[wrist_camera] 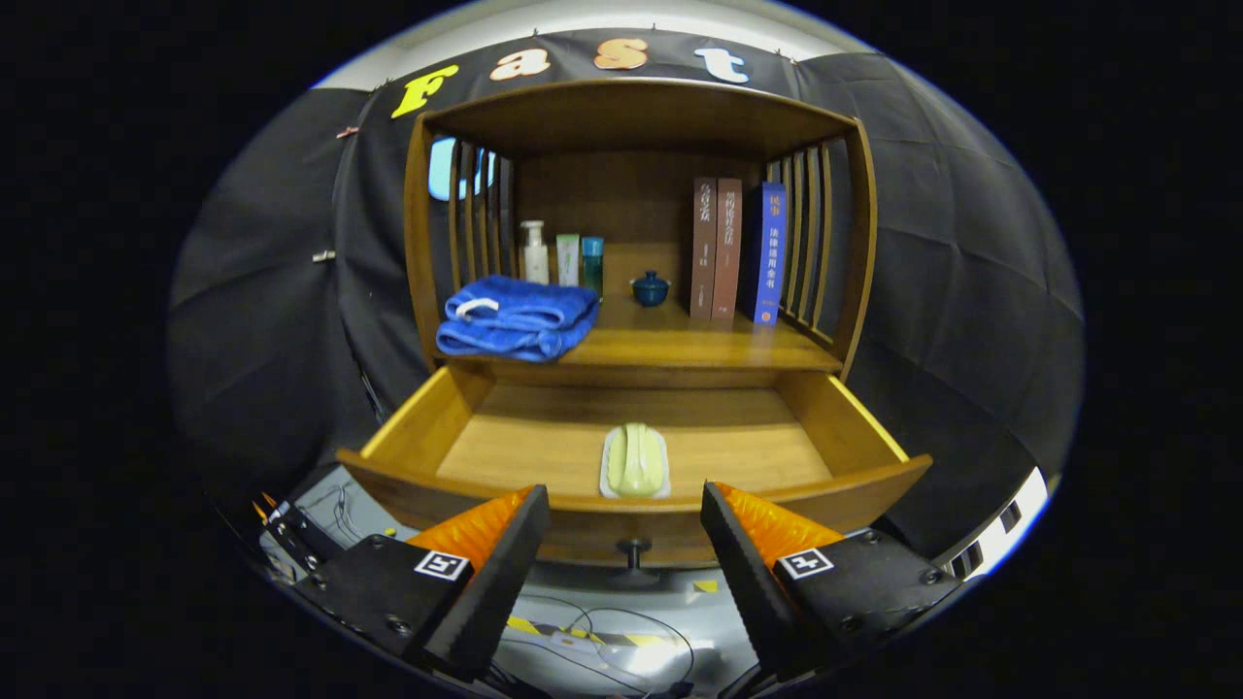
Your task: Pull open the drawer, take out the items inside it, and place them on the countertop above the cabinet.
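Observation:
The wooden cabinet's drawer point(408, 427) is pulled out toward me. Inside it, near the front wall, lies a pale green soap on a white dish point(636, 462). A folded blue towel point(515, 318) rests on the countertop point(680, 345) above, at its left front corner. My gripper point(626, 510) is open, its fingers spread wide just in front of the drawer's front panel, one on each side of the small dark knob point(633, 553). Nothing is between the fingers. The soap lies just beyond them, in line with the gap.
At the back of the countertop stand a pump bottle point(535, 252), a tube point(568, 259) and a teal bottle point(592, 262). A small blue lidded pot point(650, 288) and three upright books point(738, 250) are further right. Slatted side walls close the shelf. Cables lie on the floor below.

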{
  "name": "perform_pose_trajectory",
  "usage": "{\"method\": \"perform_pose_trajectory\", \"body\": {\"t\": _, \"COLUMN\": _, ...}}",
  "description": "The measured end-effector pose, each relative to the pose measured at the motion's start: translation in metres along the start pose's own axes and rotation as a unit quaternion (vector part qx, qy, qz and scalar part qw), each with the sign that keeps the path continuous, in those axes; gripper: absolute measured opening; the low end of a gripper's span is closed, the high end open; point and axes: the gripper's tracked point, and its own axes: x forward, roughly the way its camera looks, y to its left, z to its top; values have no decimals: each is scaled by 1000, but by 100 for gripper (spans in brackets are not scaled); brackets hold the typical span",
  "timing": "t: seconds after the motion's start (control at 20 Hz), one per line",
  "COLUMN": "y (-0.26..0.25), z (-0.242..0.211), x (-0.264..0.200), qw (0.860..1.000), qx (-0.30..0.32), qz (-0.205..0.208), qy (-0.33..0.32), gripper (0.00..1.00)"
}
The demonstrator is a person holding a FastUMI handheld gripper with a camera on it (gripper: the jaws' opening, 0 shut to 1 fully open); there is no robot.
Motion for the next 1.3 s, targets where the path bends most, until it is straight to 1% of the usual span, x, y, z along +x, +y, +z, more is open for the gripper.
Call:
{"method": "perform_pose_trajectory", "body": {"t": 0.15, "y": -8, "z": 27, "x": 26, "qw": 999, "qx": 18, "qz": -16, "qy": 24, "gripper": 99}}
{"method": "perform_pose_trajectory", "body": {"t": 0.25, "y": -2, "z": 31, "x": 56, "qw": 998, "qx": 30, "qz": -7, "qy": 62, "gripper": 99}}
{"method": "perform_pose_trajectory", "body": {"t": 0.4, "y": -10, "z": 14, "x": 101, "qw": 990, "qx": 16, "qz": -15, "qy": 136, "gripper": 99}}
{"method": "perform_pose_trajectory", "body": {"t": 0.5, "y": -7, "z": -3, "x": 123, "qw": 982, "qx": 29, "qz": -6, "qy": 187, "gripper": 100}}
{"method": "perform_pose_trajectory", "body": {"t": 0.6, "y": -4, "z": -20, "x": 143, "qw": 974, "qx": 32, "qz": 1, "qy": 225, "gripper": 100}}
{"method": "perform_pose_trajectory", "body": {"t": 0.8, "y": -4, "z": -37, "x": 170, "qw": 966, "qx": 1, "qz": -2, "qy": 258, "gripper": 100}}
{"method": "perform_pose_trajectory", "body": {"t": 0.9, "y": 1, "z": -44, "x": 178, "qw": 962, "qx": 2, "qz": 1, "qy": 272, "gripper": 100}}
{"method": "perform_pose_trajectory", "body": {"t": 0.95, "y": 3, "z": -50, "x": 182, "qw": 960, "qx": 5, "qz": 4, "qy": 279, "gripper": 98}}
{"method": "perform_pose_trajectory", "body": {"t": 1.0, "y": 3, "z": -56, "x": 185, "qw": 958, "qx": 7, "qz": 3, "qy": 288, "gripper": 90}}
{"method": "perform_pose_trajectory", "body": {"t": 1.05, "y": 4, "z": -62, "x": 187, "qw": 955, "qx": 9, "qz": 3, "qy": 295, "gripper": 86}}
{"method": "perform_pose_trajectory", "body": {"t": 1.1, "y": 6, "z": -67, "x": 190, "qw": 953, "qx": 16, "qz": 7, "qy": 301, "gripper": 77}}
{"method": "perform_pose_trajectory", "body": {"t": 1.15, "y": 8, "z": -72, "x": 191, "qw": 952, "qx": 23, "qz": 10, "qy": 304, "gripper": 64}}
{"method": "perform_pose_trajectory", "body": {"t": 1.2, "y": 3, "z": -74, "x": 191, "qw": 952, "qx": 20, "qz": 2, "qy": 306, "gripper": 50}}
{"method": "perform_pose_trajectory", "body": {"t": 1.25, "y": -2, "z": -72, "x": 195, "qw": 956, "qx": 19, "qz": -5, "qy": 293, "gripper": 36}}
{"method": "perform_pose_trajectory", "body": {"t": 1.3, "y": 0, "z": -72, "x": 192, "qw": 955, "qx": 15, "qz": 0, "qy": 296, "gripper": 23}}
